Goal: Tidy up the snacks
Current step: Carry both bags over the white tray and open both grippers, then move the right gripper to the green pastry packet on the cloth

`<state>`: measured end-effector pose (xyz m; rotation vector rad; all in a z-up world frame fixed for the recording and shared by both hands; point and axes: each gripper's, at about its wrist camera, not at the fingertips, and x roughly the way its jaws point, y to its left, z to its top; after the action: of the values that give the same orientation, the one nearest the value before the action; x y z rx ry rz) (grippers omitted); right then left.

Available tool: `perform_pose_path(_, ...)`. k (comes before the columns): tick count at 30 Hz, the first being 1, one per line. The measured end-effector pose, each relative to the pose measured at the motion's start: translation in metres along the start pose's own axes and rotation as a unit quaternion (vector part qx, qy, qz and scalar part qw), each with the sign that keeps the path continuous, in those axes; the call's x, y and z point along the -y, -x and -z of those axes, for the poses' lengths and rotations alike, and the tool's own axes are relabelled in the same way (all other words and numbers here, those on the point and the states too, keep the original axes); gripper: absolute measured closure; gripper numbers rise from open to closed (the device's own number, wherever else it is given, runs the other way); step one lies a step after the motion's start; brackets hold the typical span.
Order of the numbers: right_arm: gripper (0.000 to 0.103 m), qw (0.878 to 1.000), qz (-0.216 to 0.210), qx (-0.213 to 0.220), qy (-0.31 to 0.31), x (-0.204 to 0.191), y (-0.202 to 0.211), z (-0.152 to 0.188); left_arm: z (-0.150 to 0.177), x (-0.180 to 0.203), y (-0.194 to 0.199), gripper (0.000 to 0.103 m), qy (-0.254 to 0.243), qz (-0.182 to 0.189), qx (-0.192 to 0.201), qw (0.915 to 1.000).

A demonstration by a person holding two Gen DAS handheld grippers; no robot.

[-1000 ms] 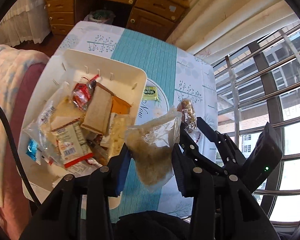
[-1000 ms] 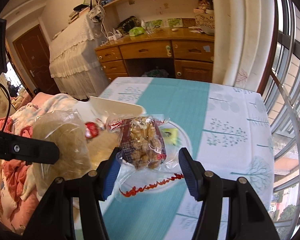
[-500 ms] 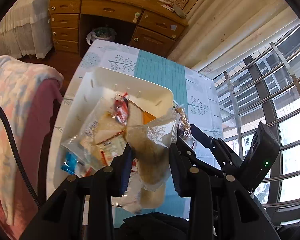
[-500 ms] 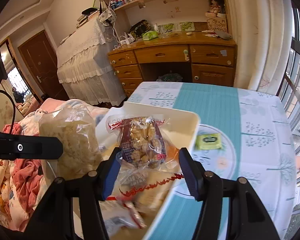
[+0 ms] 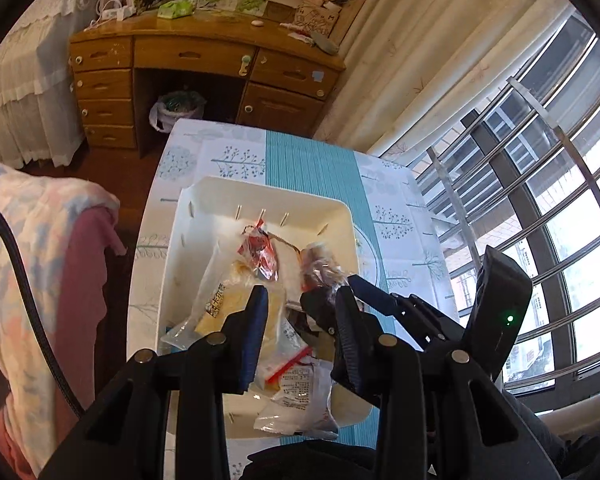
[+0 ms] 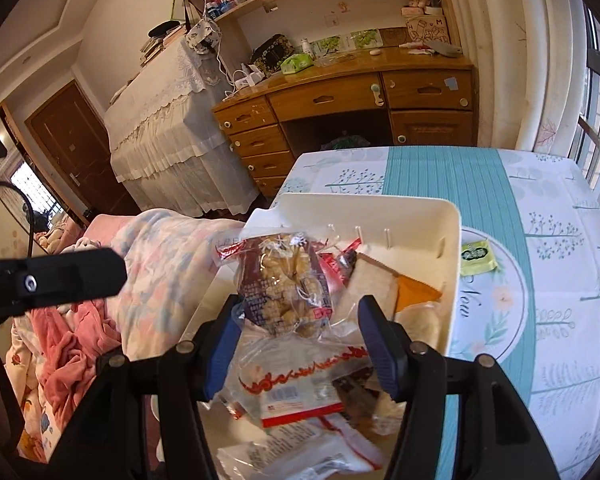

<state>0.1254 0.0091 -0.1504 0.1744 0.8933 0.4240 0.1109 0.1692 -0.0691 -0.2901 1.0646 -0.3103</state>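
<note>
- Step in hand: dropping snacks into the white bin (image 5: 204, 200), which sat on the left half of the worktop (image 5: 312, 160) and already held a loose heap of packets.
- The right tool (image 6: 299, 304) hovered over the near half of the bin with the clear nut packet (image 6: 284, 280) upright between its jaws. The jaws had just been opening. The left pad touched the wrapper; whether the right pad pressed on it was hard to tell. I judged the packet pinched, on the point of release.
- The left tool (image 5: 300, 294) hung over the bin's near end, jaws apart and nothing between them. Below the gap lay a yellow packet (image 5: 228, 304), and further in a red wrapper (image 5: 260, 252).
- Next move, as I judged it: open the right jaws fully so the nut packet falls onto the heap, then lift both tools clear. One small green packet (image 6: 478, 258) lay outside the bin on the worktop, just right of its right wall, and probably wants fetching next. It is flat, so a low pinch from the edge.
- Right wrist view alone showed the green packet plainly, and the nut packet's face. The left tool appeared there only as a dark bar at far left.
- Left wrist view alone showed the whole bin outline, its far end bare, and the right tool's tip reaching in from the right with the nut packet seen edge-on.
</note>
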Motion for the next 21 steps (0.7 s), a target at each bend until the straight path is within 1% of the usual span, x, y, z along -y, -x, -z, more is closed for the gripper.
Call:
perform_pose_path(2,0.042,1.000,-0.004,0.003,-0.001,-0.003,0.000,-0.001,-0.002,0.000,0.000,0.062,-0.002,0.001,0.002,1.0000)
perform_pose_path(3,0.040,1.000,-0.004,0.005,-0.003,-0.004,0.001,-0.002,-0.002,-0.001,0.000,0.057,-0.003,0.001,0.001,1.0000)
perform_pose_path(4,0.037,1.000,0.002,0.005,-0.005,-0.004,0.001,-0.002,-0.003,0.000,0.000,0.055,-0.003,0.000,0.002,1.0000)
perform_pose_path(6,0.037,1.000,0.005,0.004,-0.009,-0.003,0.002,-0.001,-0.003,0.000,0.000,0.055,-0.003,0.000,0.002,1.0000)
perform_pose_path(9,0.037,1.000,0.007,0.004,-0.016,0.002,0.005,-0.001,-0.003,0.001,0.000,0.050,-0.003,-0.004,0.004,1.0000)
perform_pose_path(12,0.037,1.000,0.007,0.011,-0.021,0.007,0.010,0.001,-0.002,0.005,0.001,0.048,-0.001,-0.005,0.008,1.0000)
perform_pose_path(16,0.037,1.000,0.008,0.014,-0.021,0.015,0.019,0.002,0.000,0.017,0.002,0.039,-0.001,-0.019,0.017,0.9997)
perform_pose_path(21,0.037,1.000,0.008,0.013,-0.015,0.027,0.031,0.004,0.003,0.037,0.000,0.037,0.000,-0.024,0.032,0.9992)
